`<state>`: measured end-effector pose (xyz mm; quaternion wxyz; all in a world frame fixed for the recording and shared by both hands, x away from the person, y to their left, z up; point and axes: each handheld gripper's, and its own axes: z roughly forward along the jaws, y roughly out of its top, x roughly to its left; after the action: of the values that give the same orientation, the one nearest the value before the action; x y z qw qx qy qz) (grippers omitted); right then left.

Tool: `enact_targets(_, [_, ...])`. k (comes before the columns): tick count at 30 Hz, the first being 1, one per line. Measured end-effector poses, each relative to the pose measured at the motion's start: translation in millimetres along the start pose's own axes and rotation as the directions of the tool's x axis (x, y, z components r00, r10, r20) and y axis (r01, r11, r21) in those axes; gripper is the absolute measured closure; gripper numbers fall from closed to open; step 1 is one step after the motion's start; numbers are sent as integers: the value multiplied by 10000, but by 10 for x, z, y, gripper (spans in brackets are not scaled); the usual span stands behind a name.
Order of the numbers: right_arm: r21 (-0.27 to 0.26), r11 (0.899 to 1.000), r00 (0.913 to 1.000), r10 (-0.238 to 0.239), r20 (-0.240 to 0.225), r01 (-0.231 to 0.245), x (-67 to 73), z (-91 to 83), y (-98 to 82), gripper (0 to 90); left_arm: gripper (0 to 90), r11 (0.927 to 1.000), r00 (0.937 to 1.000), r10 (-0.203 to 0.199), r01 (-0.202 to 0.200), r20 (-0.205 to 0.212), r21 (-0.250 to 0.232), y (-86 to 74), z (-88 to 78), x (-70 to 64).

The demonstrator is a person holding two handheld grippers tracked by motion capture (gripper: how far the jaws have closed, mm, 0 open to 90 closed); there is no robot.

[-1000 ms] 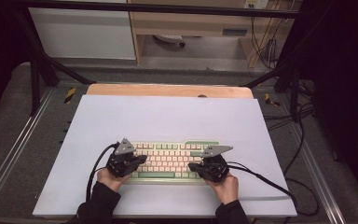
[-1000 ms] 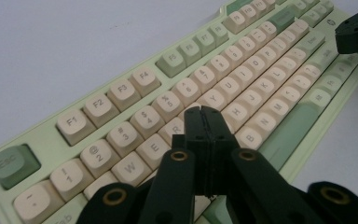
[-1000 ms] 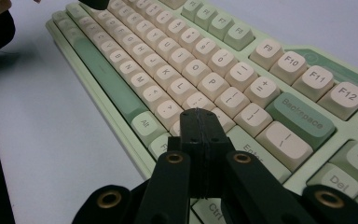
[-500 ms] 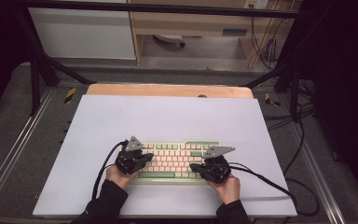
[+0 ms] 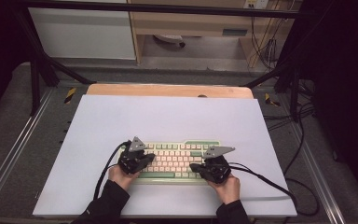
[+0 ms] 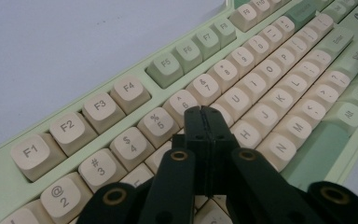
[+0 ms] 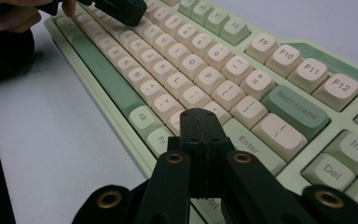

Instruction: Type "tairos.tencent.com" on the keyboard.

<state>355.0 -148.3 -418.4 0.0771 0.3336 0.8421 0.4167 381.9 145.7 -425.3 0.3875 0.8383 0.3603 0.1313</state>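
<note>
A pale green keyboard (image 5: 175,161) with cream keys lies near the front of the white tabletop. My left gripper (image 5: 150,158) is over its left end, held by a hand, jaws shut with nothing between them. In the left gripper view the shut tips (image 6: 204,113) hover over the keyboard's (image 6: 270,70) letter keys near T and Y. My right gripper (image 5: 194,166) is over the right part of the keyboard, also shut and empty. In the right gripper view its tips (image 7: 199,114) sit above the keyboard's (image 7: 196,70) bottom rows, left of Enter, and the left gripper (image 7: 121,9) is at the top.
The white tabletop (image 5: 168,116) stretches wide behind and beside the keyboard. A wooden board edge (image 5: 168,90) runs along its back. Black cables (image 5: 270,179) trail from the right gripper off the table's right side. Metal frame rails (image 5: 9,158) flank the table.
My left gripper has shifted a little to the right, further over the keyboard's left end. The right gripper has stayed put.
</note>
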Motion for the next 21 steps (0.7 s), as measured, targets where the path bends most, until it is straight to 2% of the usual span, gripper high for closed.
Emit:
enact_targets(10, [25,10000,10000,0,12,0,0,1,-1,900,895,9999,10000,81,-81,3,77,-11,22,-12])
enact_targets(21, [-39,10000,10000,-44,16,44,-2,-7,2,900,895,9997,9996,164,-160,218,-178,-19,-122,-22])
